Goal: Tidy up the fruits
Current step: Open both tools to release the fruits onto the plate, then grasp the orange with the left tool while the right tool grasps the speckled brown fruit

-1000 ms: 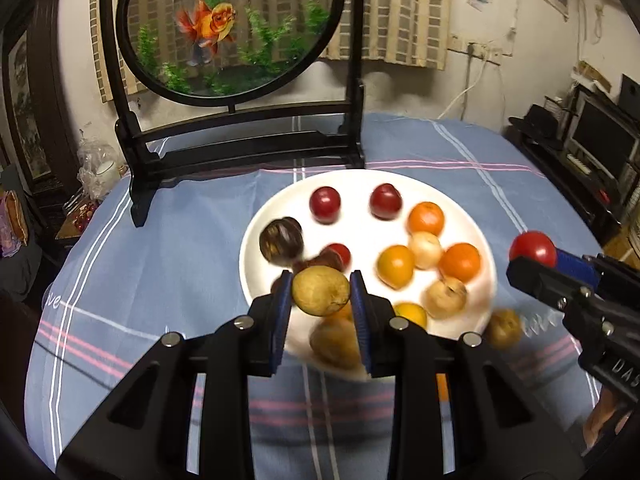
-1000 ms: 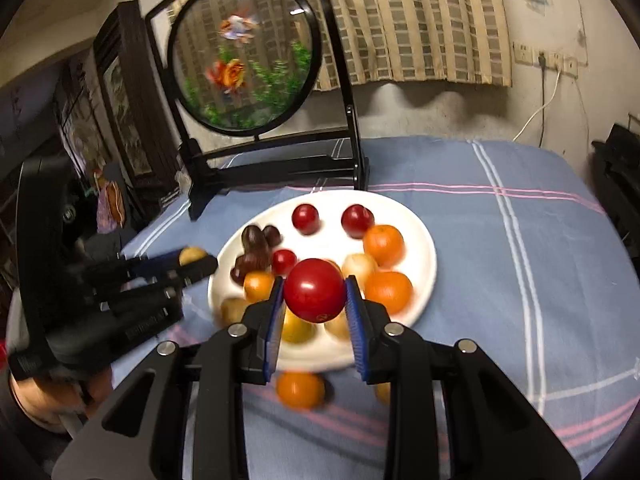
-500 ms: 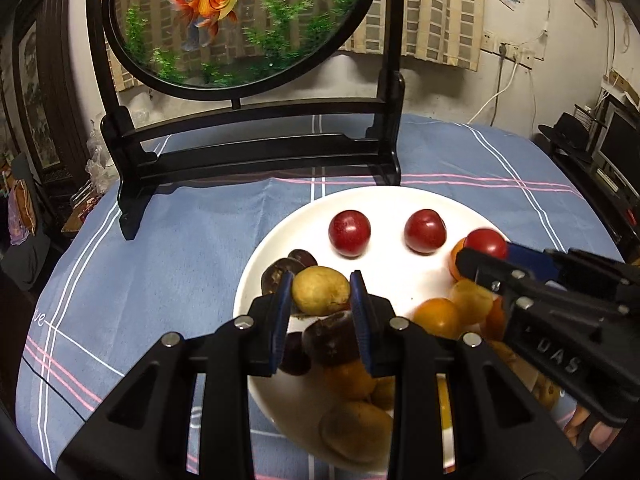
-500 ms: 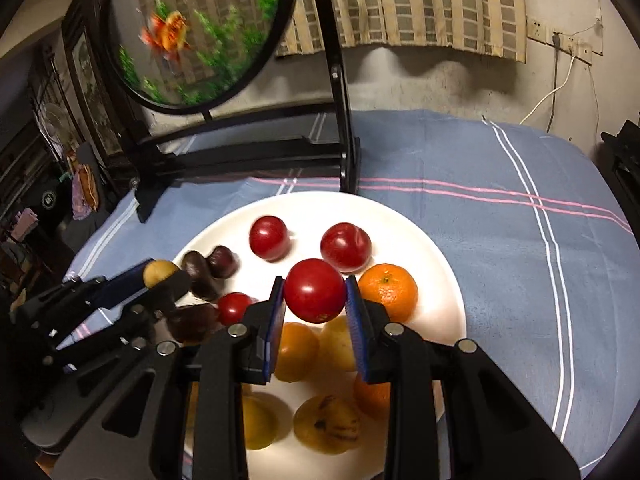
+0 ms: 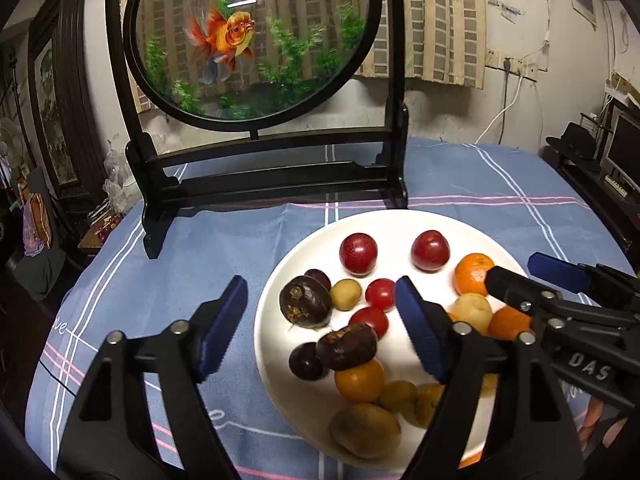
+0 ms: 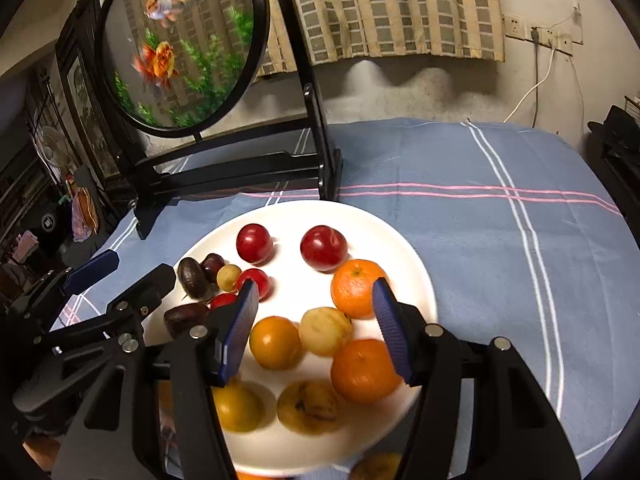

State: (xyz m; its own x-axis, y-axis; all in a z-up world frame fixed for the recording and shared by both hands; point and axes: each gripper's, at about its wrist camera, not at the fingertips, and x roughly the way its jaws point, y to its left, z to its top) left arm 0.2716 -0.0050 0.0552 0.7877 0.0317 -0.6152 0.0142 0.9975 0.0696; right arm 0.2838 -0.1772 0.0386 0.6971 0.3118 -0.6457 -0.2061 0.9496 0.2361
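A white plate (image 5: 472, 236) (image 6: 416, 264) on the blue cloth holds several fruits. Two red plums (image 5: 358, 254) (image 6: 323, 248) lie at the back. Small red tomatoes (image 5: 380, 294) (image 6: 256, 280) and a small yellow fruit (image 5: 346, 294) (image 6: 229, 277) lie left of centre beside dark fruits (image 5: 305, 307) (image 6: 192, 280). Oranges (image 5: 472, 274) (image 6: 358, 288) and yellow fruits (image 6: 326, 330) fill the right and front. My left gripper (image 5: 320, 320) is open and empty over the plate's left part. My right gripper (image 6: 314, 320) is open and empty over the front fruits.
A round fish-picture screen on a black stand (image 5: 256, 176) (image 6: 224, 176) rises behind the plate. An orange fruit (image 6: 376, 466) lies on the cloth at the plate's near rim. The blue checked cloth (image 6: 500, 240) stretches right. Furniture stands past the table's right edge (image 5: 600, 168).
My left gripper opened and let go of the yellow fruit, which now lies on the plate. My right gripper opened and let go of the red tomato onto the plate.
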